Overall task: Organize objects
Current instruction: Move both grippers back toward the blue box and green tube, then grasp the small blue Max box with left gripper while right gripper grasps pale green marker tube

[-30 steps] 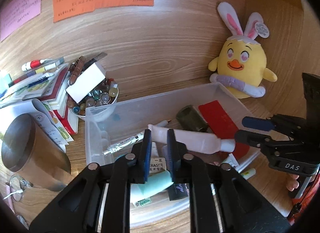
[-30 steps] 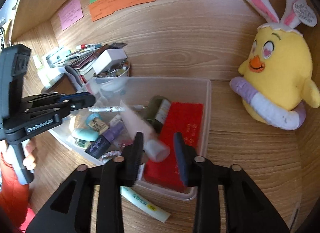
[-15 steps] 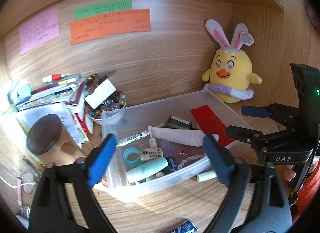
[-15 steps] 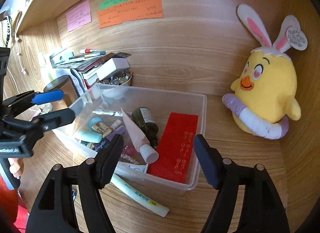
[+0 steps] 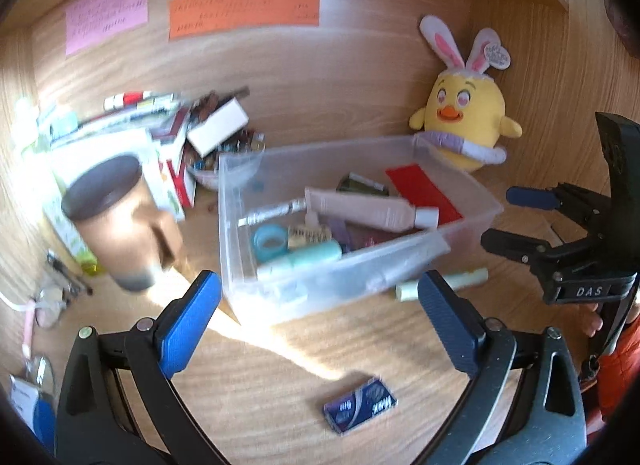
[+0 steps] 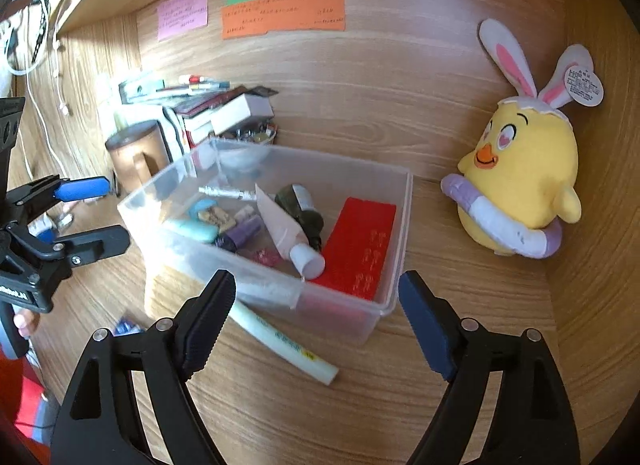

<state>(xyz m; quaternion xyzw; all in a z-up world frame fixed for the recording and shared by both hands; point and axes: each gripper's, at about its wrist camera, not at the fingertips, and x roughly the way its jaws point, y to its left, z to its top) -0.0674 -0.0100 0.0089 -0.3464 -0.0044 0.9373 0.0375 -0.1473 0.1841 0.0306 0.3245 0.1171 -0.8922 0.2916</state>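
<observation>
Left gripper [image 5: 318, 321]: jaws opening, nothing between them. Right gripper [image 6: 316, 321]: jaws opening, likewise empty. Both hover near the front of the clear plastic bin [image 6: 394, 241]. The pink tube [image 6: 282, 225] lies inside the bin, cap touching the red card [image 6: 360, 243]. A pale green tube [image 6: 286, 343] lies on the desk [image 6: 400, 385] against the bin's front wall. A yellow plush chick [image 6: 524, 181] sits to the bin's right.

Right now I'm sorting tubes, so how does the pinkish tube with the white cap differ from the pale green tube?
The pinkish tube lies inside the clear bin; the pale green tube lies outside on the desk, against the bin's front wall. The pinkish tube is wide and tapered with a white cap; the green one is slim and even. Neither is held.
</observation>
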